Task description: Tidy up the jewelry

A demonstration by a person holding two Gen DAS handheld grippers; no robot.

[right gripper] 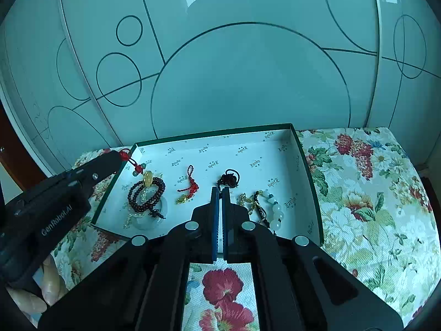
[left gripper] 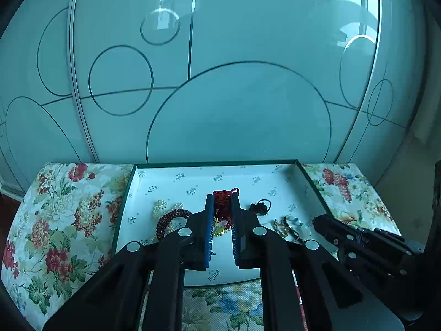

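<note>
A white-lined box with green rim (left gripper: 132, 182) (right gripper: 308, 165) holds the jewelry. My left gripper (left gripper: 222, 197) is shut on a red cord pendant (left gripper: 222, 207); in the right wrist view it hangs from the left gripper's tip (right gripper: 125, 155) with green beads and a yellow stone (right gripper: 148, 178) over the box's left end. Below lies a dark red bead bracelet (right gripper: 146, 194) (left gripper: 171, 219) on a clear bangle (right gripper: 162, 218). A small red charm (right gripper: 190, 186), a black knot (right gripper: 230, 179) (left gripper: 259, 207) and a pale bead bracelet (right gripper: 271, 207) (left gripper: 292, 226) also lie inside. My right gripper (right gripper: 220, 190) is shut and empty.
The box sits on a floral cloth (left gripper: 60, 220) (right gripper: 372, 193). A frosted glass cabinet front with circle patterns (left gripper: 220, 82) stands right behind. The right gripper's body (left gripper: 358, 242) shows at the right in the left wrist view.
</note>
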